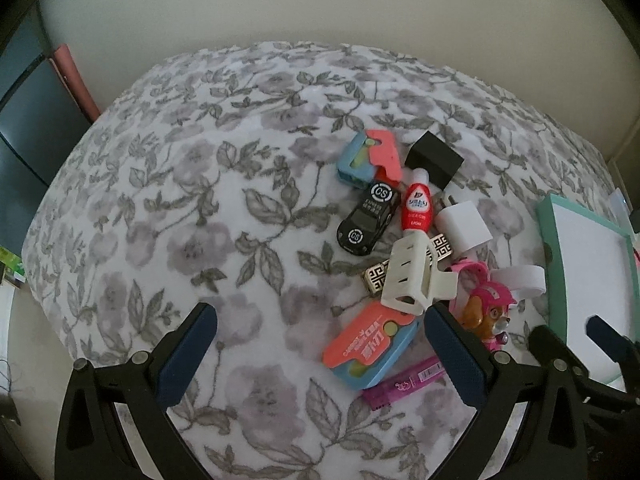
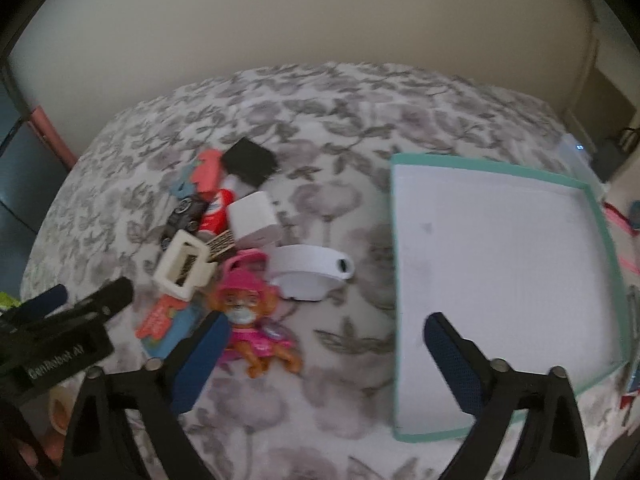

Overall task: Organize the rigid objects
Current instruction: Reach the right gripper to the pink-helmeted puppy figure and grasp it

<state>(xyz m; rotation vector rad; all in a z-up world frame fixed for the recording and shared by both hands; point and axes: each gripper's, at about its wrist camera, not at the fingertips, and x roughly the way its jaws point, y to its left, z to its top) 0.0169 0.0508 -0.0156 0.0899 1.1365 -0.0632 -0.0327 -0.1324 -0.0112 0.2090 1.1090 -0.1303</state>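
A pile of small objects lies on the floral cloth (image 1: 180, 200): a black toy car (image 1: 366, 220), a red bottle (image 1: 417, 208), a white charger (image 1: 464, 226), a black box (image 1: 434, 158), a cream hair claw (image 1: 412, 276), two coral-and-blue card cases (image 1: 370, 344) (image 1: 370, 156), a pink dog toy (image 1: 486, 312) and a purple tube (image 1: 404, 386). My left gripper (image 1: 320, 350) is open and empty, just before the near card case. My right gripper (image 2: 322, 354) is open and empty, between the dog toy (image 2: 250, 320) and the teal-rimmed white tray (image 2: 598, 216).
A white strap piece (image 2: 310, 270) lies between the pile and the tray. The tray (image 1: 546, 224) shows at the right edge of the left wrist view. A beige wall stands behind the table. Dark furniture (image 1: 24, 132) is at the far left.
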